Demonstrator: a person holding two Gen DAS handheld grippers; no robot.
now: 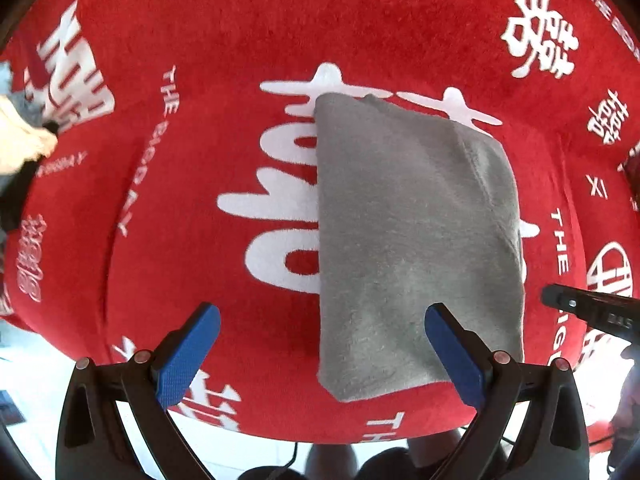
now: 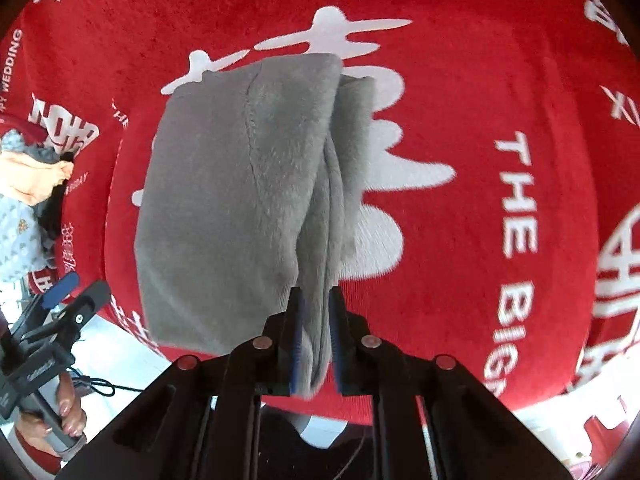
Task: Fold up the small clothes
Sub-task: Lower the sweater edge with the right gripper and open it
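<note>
Lying folded on the red cloth [image 1: 240, 32] over the surface, the grey garment [image 1: 408, 240] looks flat from the left wrist. Only the right wrist view shows the right gripper [image 2: 316, 336] clenched on its bunched near edge — the left gripper [image 1: 320, 356] hangs released, fingers [image 1: 184, 356] spread wide.

Clothes pile [image 2: 28, 200]: running off the left edge (only part showing)
Grey garment [image 2: 248, 200]: its near corner is hiding between the right gripper [image 2: 315, 336] fingers
</note>
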